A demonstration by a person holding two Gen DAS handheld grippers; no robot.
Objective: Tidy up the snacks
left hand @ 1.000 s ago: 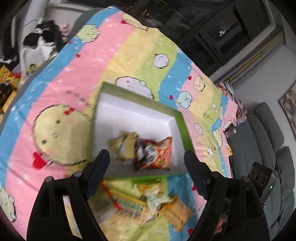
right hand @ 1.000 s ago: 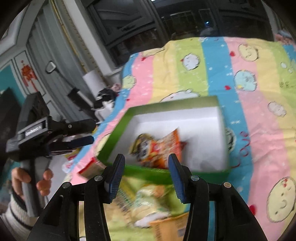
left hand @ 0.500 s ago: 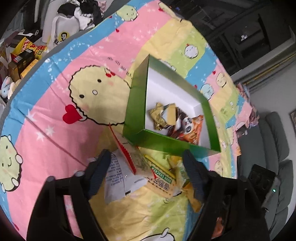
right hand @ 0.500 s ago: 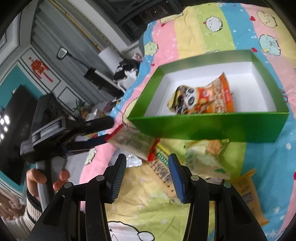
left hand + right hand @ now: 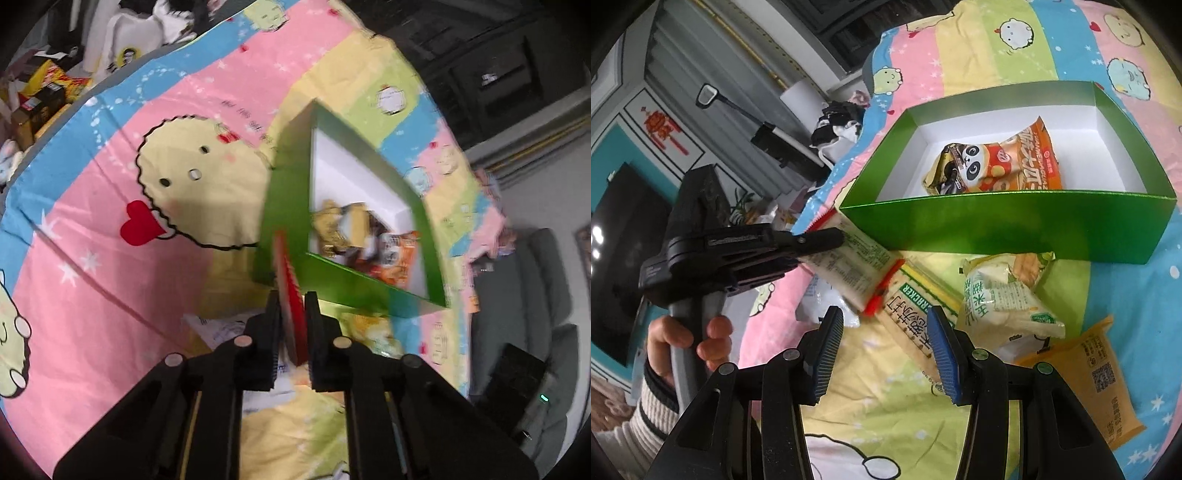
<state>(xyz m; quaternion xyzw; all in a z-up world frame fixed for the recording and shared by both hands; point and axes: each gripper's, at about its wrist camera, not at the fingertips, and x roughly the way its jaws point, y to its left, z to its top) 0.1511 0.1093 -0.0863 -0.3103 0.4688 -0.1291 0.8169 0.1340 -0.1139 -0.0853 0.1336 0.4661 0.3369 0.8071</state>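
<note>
Left wrist view: my left claw (image 5: pixel 291 317) grips a red-edged packet (image 5: pixel 290 291) beside the green box (image 5: pixel 354 288); my right claw (image 5: pixel 882 354) hovers half-open, empty, above a cracker pack (image 5: pixel 912 314).

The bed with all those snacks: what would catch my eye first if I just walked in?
Probably the bright green box on the cartoon bedspread, with an orange panda packet inside. Just in front of it, the left gripper has its jaws shut on the red-edged end of a pale snack packet. More packets lie loose below the box, where the right gripper hangs open over a cracker pack.
</note>
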